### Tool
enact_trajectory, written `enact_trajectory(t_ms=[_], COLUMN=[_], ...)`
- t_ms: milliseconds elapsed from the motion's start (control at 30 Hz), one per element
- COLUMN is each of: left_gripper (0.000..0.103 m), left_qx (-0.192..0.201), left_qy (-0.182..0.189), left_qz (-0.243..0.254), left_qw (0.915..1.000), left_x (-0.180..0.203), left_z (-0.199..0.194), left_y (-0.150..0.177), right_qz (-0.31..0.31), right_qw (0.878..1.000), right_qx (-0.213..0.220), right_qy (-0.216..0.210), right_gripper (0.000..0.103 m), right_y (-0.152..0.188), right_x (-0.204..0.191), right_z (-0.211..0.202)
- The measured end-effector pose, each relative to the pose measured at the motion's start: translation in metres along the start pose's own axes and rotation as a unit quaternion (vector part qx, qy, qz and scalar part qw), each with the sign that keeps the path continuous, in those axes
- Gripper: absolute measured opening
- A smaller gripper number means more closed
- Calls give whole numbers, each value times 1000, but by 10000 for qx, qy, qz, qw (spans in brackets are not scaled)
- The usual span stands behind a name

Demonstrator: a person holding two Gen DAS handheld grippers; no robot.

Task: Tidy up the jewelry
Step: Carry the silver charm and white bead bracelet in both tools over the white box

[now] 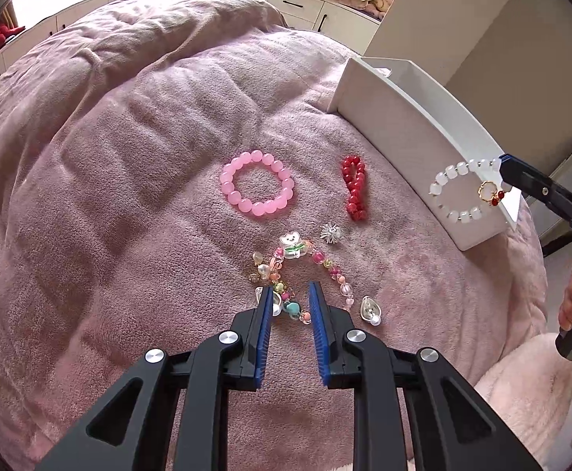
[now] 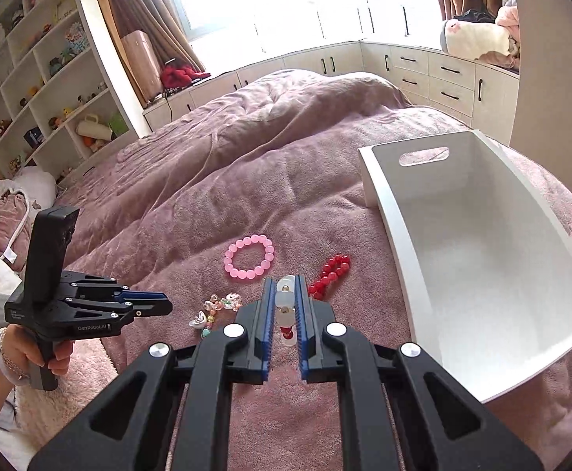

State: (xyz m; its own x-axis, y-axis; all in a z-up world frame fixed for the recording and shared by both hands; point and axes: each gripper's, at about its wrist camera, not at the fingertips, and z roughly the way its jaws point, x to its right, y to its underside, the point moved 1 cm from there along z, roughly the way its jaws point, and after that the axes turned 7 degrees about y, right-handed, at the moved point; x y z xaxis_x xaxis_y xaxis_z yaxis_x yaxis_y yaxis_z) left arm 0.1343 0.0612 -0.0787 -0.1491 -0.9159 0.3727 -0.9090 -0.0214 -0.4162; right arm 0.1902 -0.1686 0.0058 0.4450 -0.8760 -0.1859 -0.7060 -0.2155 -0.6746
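Left wrist view: my left tool point(image 1: 290, 294) hangs with its pads apart over the multicoloured bead bracelet point(image 1: 305, 271) on the pink bedspread point(image 1: 109, 176) — pink bracelet point(image 1: 257, 182) and red bracelet point(image 1: 354, 188) lie beyond. Right wrist view: my right tool point(image 2: 286, 290) is clamped on the white bead bracelet point(image 2: 286, 299), beside the empty white bin point(image 2: 403, 243).

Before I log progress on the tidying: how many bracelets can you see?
4: pink bracelet and red bracelet on the blanket, multicoloured bracelet at the left gripper, white bracelet in the right gripper.
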Motion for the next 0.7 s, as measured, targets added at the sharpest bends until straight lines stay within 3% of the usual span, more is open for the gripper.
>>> enact_trajectory(t_ms=[67,367,500,700], left_gripper=[45,42,16,13], left_qx=[-166,-640,-839,-573], left_qy=[-132,-289,-142,-133], left_qz=[36,141,1,-85], left_qw=[9998,9974,9964,9982], left_x=[-3,-8,-13,-16], left_z=[11,45,56,44], left_y=[2,6,9,8], right_qz=[-39,-20,9,52], right_qw=[9999,9999,9999,9998], right_qx=[93,156,148,166], right_qy=[15,-47,-56,-73], right_gripper=[10,11,11,11], right_y=[-2,5,6,7], right_x=[0,0,0,1], right_z=[-8,-18,-16,-16])
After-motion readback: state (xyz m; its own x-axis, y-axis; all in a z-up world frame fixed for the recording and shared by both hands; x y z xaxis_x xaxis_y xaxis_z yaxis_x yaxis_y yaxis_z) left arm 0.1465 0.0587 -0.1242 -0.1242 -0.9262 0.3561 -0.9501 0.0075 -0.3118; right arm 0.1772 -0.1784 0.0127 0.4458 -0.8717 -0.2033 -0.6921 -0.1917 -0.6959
